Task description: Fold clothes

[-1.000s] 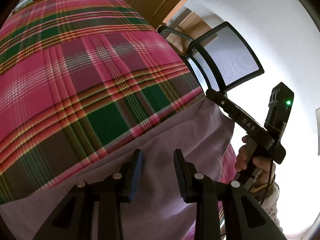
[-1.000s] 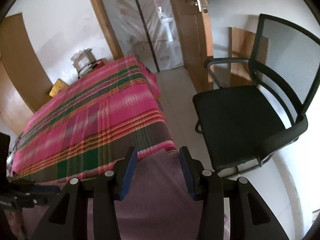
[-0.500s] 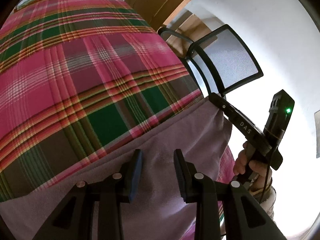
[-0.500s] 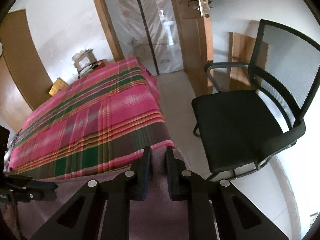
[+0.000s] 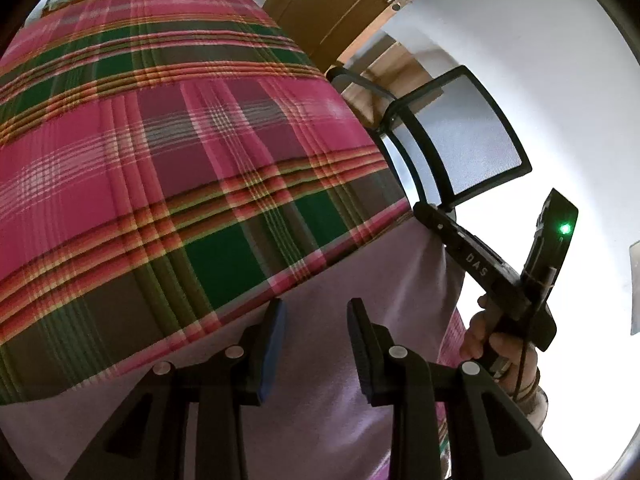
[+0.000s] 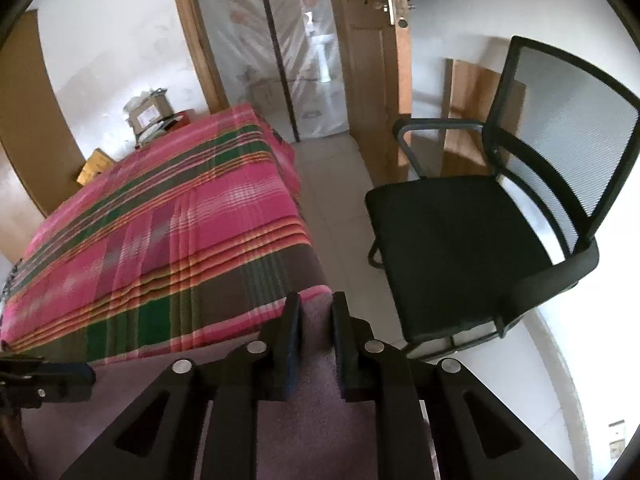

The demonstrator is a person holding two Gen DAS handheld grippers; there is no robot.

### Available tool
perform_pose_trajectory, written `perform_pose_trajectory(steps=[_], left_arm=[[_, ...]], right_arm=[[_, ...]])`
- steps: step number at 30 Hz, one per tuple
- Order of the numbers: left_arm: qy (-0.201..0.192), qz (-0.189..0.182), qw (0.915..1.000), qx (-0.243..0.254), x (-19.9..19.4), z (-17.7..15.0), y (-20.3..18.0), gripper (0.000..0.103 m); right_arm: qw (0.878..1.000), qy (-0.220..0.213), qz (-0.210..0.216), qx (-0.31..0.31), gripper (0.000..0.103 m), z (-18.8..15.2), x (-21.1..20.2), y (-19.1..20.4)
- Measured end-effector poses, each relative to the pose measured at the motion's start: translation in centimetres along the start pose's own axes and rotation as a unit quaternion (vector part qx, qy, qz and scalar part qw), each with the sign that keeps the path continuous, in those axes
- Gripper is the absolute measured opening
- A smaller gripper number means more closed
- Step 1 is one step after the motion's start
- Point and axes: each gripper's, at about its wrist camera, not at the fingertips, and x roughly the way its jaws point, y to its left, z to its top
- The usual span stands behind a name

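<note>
Right gripper [image 6: 314, 312]: stood at the far right corner of the mauve garment [image 5: 360, 280], its jaws narrow and just eased a little wider, a raised fold of the cloth between them; whether the pads pressed on it could not be told.
Left gripper [image 5: 316, 320]: hovered over the same garment with jaws apart and nothing between them, grasping nothing.
Garment: lay spread on the near end of the plaid bedcover [image 5: 160, 160], its far edge running straight across, its right corner at the bed's edge.
Hand [image 5: 496, 340]: seen from the left wrist view, wrapped round the right tool's handle beside the bed.
Surroundings: a black mesh office chair [image 6: 480, 248] stood near the bed's right side, on a tiled floor.
Step in hand: likely securing the corner before a fold.
Next move: appeared to call for the left jaws to take the far edge too, then both to carry it over evenly.
</note>
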Motion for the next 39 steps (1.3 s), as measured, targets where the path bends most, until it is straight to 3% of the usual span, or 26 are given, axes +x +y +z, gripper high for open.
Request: perform_pose_trajectory(steps=[3, 9, 18, 20, 22, 33, 34, 36, 39], left_arm=[[-0.007, 0.005, 1.0000, 0.004, -0.3, -0.1, -0.4, 0.032], [-0.005, -0.003, 1.0000, 0.007, -0.8, -0.7, -0.9, 0.032], [0.008, -0.011, 0.9998, 0.014, -1.1, -2.0, -1.7, 0.032], [0.015, -0.015, 0.9997, 0.013, -1.0, -2.2, -1.8, 0.032], [0.019, -0.013, 0.9996, 0.016, -0.8, -2.2, -2.0, 0.032], [0.027, 0.002, 0.9994, 0.020, 0.5, -2.4, -3.1, 0.032], [0.026, 0.006, 0.9994, 0.022, 0.5, -2.5, -3.2, 0.032], [0.024, 0.012, 0.9993, 0.027, 0.6, -2.6, -3.4, 0.032], [0.021, 0.019, 0.9991, 0.031, 0.7, -2.7, -3.6, 0.032]], right_arm=[[1.000, 0.003, 0.001, 0.011, 0.028, -0.2, 0.0, -0.4], [0.999, -0.025, 0.013, 0.041, 0.033, -0.6, -2.9, -2.5], [0.994, -0.019, 0.006, 0.105, 0.033, -3.2, -5.2, -7.1], [0.992, -0.016, 0.022, 0.125, 0.033, -3.9, -5.3, -7.9], [0.990, -0.013, 0.040, 0.135, 0.033, -4.4, -5.2, -8.2], [0.990, -0.012, 0.056, 0.132, 0.033, -5.2, -4.7, -7.5], [0.990, -0.014, 0.052, 0.127, 0.031, -5.2, -4.8, -7.4], [0.993, -0.016, 0.046, 0.112, 0.012, -5.3, -4.9, -6.9], [0.995, -0.027, 0.031, 0.091, 0.008, -5.4, -5.5, -6.4]])
